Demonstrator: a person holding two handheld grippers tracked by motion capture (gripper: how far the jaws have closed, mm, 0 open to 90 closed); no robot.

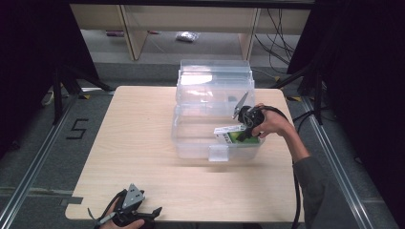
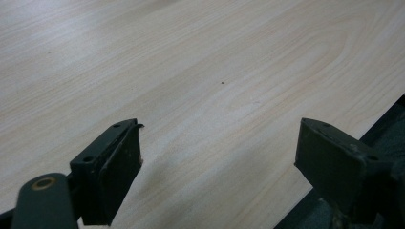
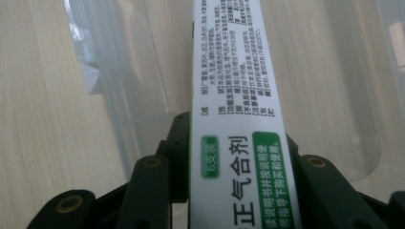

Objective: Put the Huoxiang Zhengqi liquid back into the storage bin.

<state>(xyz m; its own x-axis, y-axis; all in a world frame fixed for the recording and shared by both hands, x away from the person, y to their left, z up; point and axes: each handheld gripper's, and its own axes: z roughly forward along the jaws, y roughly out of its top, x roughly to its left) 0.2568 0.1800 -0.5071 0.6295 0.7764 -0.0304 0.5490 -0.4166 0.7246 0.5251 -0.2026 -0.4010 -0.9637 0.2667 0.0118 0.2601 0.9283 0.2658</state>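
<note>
Box [image 1: 236,133], a white-and-green carton printed with Chinese text, is gripped by its narrow sides between the jaws of the right hand-held gripper [image 1: 243,130]. It is held inside the clear bin [image 1: 191,138], at the bin's front right corner, roughly level and just above the floor of the bin. In the right gripper view the box [image 3: 234,109] is seen running straight out from between the two black jaws, with the bin's clear wall [image 3: 119,95] beside it. The bin is placed on the tabletop [image 1: 133,143] with its lid swung up behind. The left hand-held gripper [image 1: 143,214] is rested at the near edge of the tabletop, well apart from the bin; its jaws are spread wide with nothing between them, bare wood [image 2: 215,86] being seen ahead.
</note>
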